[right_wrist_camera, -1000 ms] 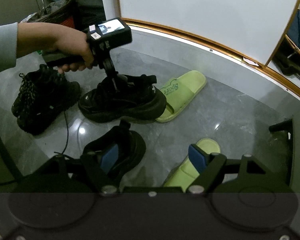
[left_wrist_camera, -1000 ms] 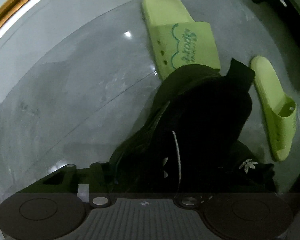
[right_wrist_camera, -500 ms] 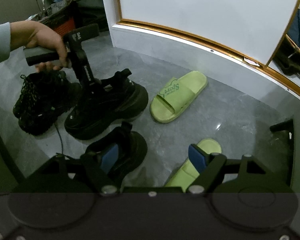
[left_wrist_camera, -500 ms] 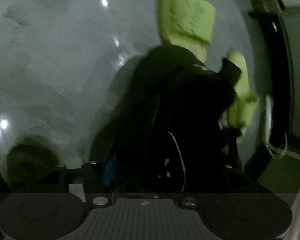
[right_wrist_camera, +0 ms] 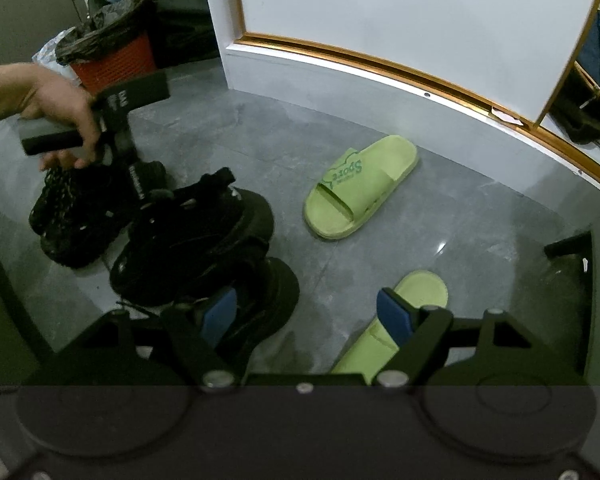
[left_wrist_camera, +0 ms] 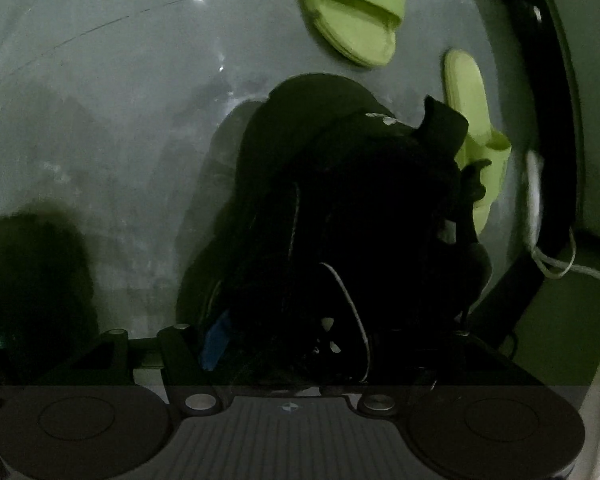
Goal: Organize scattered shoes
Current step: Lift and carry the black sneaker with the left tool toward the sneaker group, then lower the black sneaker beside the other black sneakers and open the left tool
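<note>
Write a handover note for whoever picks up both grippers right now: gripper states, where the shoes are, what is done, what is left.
Left gripper: shut on the black chunky sneaker, which sits low between the laced black shoe and the third black shoe; whether its sole is fully down is unclear.
Right gripper: open, empty, hovering above the floor.
Green slides: one with Sport lettering lies apart near the white baseboard; the other slide lies under the right gripper.
Done: three black shoes grouped at left.
Left: release the sneaker, then probably pair up the two slides.
</note>
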The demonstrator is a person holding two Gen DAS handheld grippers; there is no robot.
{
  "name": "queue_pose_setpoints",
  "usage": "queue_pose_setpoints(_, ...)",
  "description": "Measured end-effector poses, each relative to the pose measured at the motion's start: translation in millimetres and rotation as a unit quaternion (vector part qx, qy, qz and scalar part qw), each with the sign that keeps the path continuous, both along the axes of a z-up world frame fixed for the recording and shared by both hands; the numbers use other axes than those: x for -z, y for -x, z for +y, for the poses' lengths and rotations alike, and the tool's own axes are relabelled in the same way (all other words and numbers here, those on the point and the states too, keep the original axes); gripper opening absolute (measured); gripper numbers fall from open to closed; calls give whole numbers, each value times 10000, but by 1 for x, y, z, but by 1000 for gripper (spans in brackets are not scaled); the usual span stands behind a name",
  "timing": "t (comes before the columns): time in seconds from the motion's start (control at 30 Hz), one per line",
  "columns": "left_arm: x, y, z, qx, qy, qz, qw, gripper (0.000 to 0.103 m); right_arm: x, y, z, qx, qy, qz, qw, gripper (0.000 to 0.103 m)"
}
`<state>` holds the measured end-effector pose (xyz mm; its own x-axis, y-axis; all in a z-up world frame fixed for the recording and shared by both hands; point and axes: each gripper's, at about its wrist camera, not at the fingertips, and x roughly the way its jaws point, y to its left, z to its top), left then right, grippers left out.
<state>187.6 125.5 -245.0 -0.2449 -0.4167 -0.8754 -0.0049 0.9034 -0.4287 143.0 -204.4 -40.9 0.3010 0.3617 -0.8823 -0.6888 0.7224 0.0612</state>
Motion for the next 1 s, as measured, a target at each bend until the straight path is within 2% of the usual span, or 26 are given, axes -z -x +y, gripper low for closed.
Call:
queue_pose_setpoints(0.1,-1,9,0,-156,-41,-138,9998,57,1,0,0,-8,4,13,10000,76)
queue_pose_setpoints(0.23,-3,25,-4,-452,-189,-519,9975,60,1,1,1,-19,9,30,10000,76)
queue_pose_setpoints(0.33,-9,28,-13,-463,-299,-743,9957,62,2,1,1,-27,14,43,10000,76)
queue_pose_setpoints(0.43,-26,17,-21,-196,-451,-953,9942,63,2,1,1,-35,18,56,10000,76)
queue_pose_setpoints(0.53,-48,6,-27,303,-501,-1229,9907,64,-7,4,0,-23,-65,27,10000,76)
queue_pose_setpoints(0.6,-67,0,-31,833,-570,-1458,9842,69,-9,3,0,-3,-103,-9,9999,76)
queue_pose_setpoints(0.67,-90,-6,-44,1677,-846,-1890,9639,71,-8,2,-1,19,-93,17,10000,76)
queue_pose_setpoints(0.7,-97,-6,-48,1933,-803,-2035,9564,71,-7,2,-2,23,-85,40,10000,76)
queue_pose_setpoints(0.73,-110,-5,-57,2459,-573,-2329,9391,71,-6,2,-2,27,-76,63,9999,76)
queue_pose_setpoints(0.8,-119,0,-66,2955,-247,-2561,9200,72,-4,2,-2,35,-61,100,9999,76)
queue_pose_setpoints(0.83,-121,6,-75,3391,-60,-2698,9012,72,-4,2,-2,36,-58,105,9999,76)
queue_pose_setpoints(0.87,-119,10,-81,3687,46,-2711,8891,72,-3,2,-2,38,-56,109,9999,76)
queue_pose_setpoints(0.93,-104,12,-90,3975,107,-2462,8839,72,-3,2,-3,41,-50,118,9999,76)
queue_pose_setpoints(1.0,-88,10,-96,4002,269,-2229,8885,72,-2,2,-3,45,-45,127,9999,76)
